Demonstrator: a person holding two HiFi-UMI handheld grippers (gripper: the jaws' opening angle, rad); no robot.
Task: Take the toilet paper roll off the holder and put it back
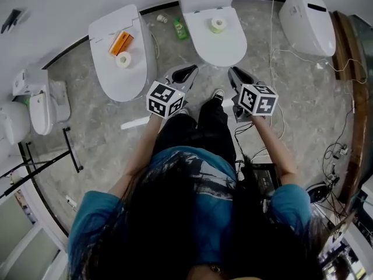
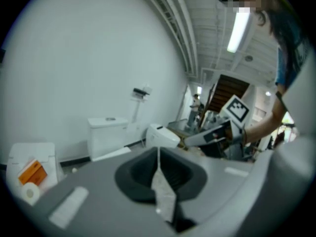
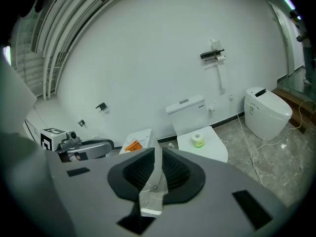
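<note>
Nearest, head view: person [image 1: 192, 214] is standing under the camera, holding both tools out level, probably readying an approach.
Head view, left gripper [image 1: 187, 72]: is pointing forward, carrying nothing.
Head view, right gripper [image 1: 235, 73]: is doing likewise, empty.
Head view, toilet paper roll [image 1: 123, 59]: is sitting on the left toilet lid [image 1: 116, 83] beside an orange box [image 1: 121, 42], well ahead of both tools.
Head view, second roll [image 1: 218, 23]: is resting on the middle toilet lid [image 1: 221, 45].
Left gripper view, jaws: are pressing together with nothing between.
Right gripper view, jaws: are meeting too, bare.
Right gripper view, wall bracket [image 3: 101, 106]: is hanging bare, likely the holder.
Containers: toilets are showing lids down; the orange box is hiding its contents.
</note>
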